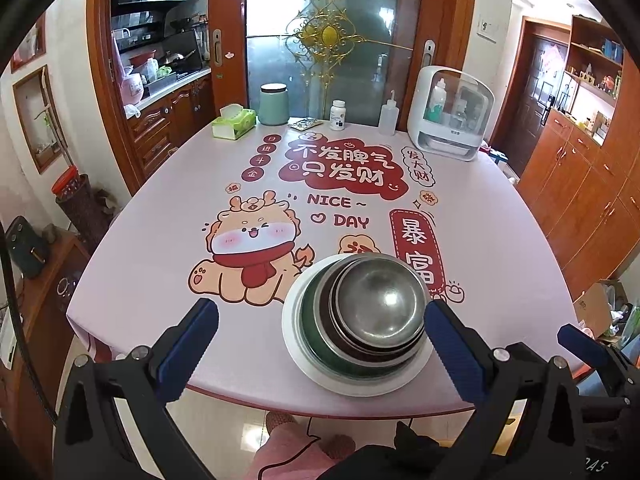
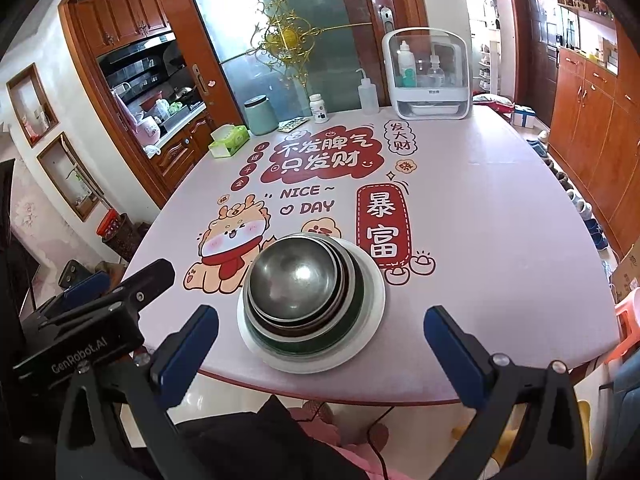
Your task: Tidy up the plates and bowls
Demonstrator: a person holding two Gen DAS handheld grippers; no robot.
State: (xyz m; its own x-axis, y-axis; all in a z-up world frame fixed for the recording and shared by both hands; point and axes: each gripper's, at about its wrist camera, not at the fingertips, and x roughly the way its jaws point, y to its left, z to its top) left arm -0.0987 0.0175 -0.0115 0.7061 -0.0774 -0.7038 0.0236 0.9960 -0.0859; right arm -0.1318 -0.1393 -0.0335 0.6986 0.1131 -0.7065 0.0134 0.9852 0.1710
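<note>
With bowls [image 1: 380, 308] nested on the plate [image 1: 296, 344] so nothing slides, left gripper [image 1: 320, 344] and right gripper [image 2: 320, 344] hover, jaws wide, empty, at the table [image 1: 160, 260] edge.

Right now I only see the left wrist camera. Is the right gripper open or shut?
Observer: The right gripper is open, fingers spread wide, nothing held.
Operator: Is it touching the dishes?
Observer: No, both fingers sit clear of the plate under the bowls.
Operator: Anything on the floor on that side?
Observer: A row of shoes along the cabinets.
</note>
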